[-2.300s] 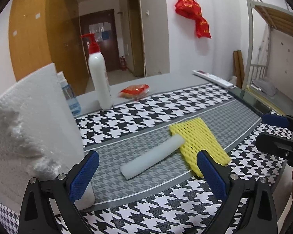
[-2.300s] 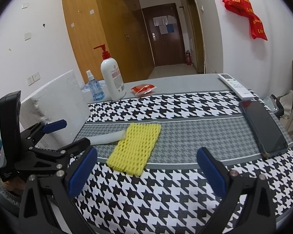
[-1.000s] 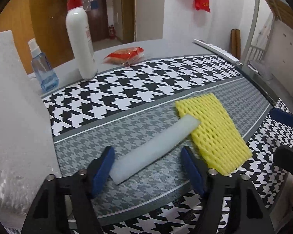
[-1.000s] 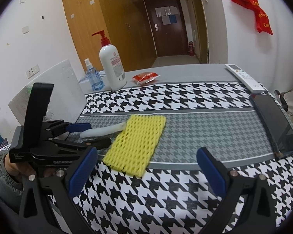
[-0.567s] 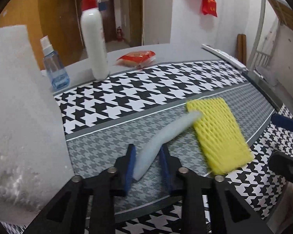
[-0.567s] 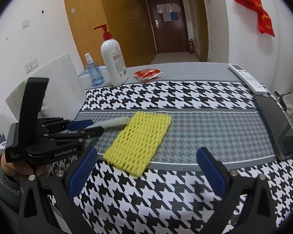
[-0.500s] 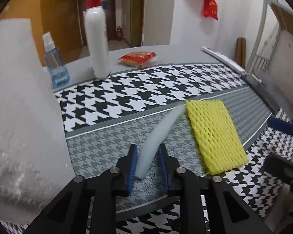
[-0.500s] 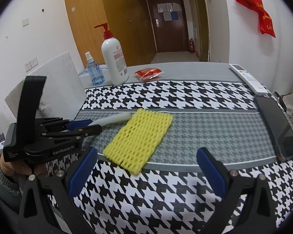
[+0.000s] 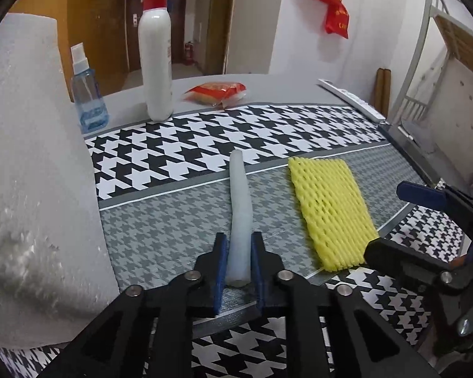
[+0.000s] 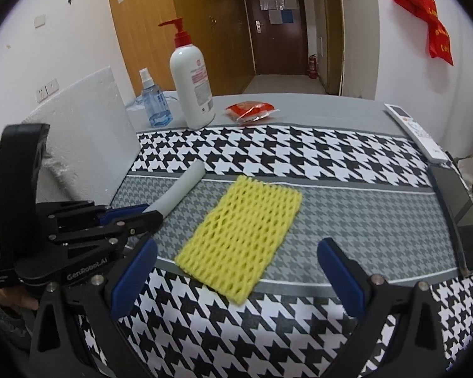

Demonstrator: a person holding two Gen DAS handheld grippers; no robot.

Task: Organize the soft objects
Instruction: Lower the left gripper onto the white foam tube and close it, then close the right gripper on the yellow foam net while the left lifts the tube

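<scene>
My left gripper [image 9: 239, 245] is shut on the near end of a white foam rod [image 9: 240, 201], which points away over the houndstooth table; the rod also shows in the right wrist view [image 10: 183, 190], with the left gripper [image 10: 151, 215] at its end. A yellow foam net sleeve [image 9: 329, 211] lies flat to the rod's right and shows in the right wrist view [image 10: 242, 236]. My right gripper [image 10: 236, 271] is open and empty, hovering at the sleeve's near edge; it shows in the left wrist view [image 9: 425, 220] at the right.
A big white foam block [image 9: 31, 173] stands at the left. A pump bottle [image 10: 192, 85], a small blue spray bottle [image 10: 154, 104] and a red packet [image 10: 250, 110] stand at the back. A remote [image 10: 416, 132] and a phone [image 10: 457, 214] lie along the right edge.
My left gripper closed on the foam rod and swung it from slanting towards the sleeve to pointing straight away. The right gripper stayed open and moved closer to the sleeve.
</scene>
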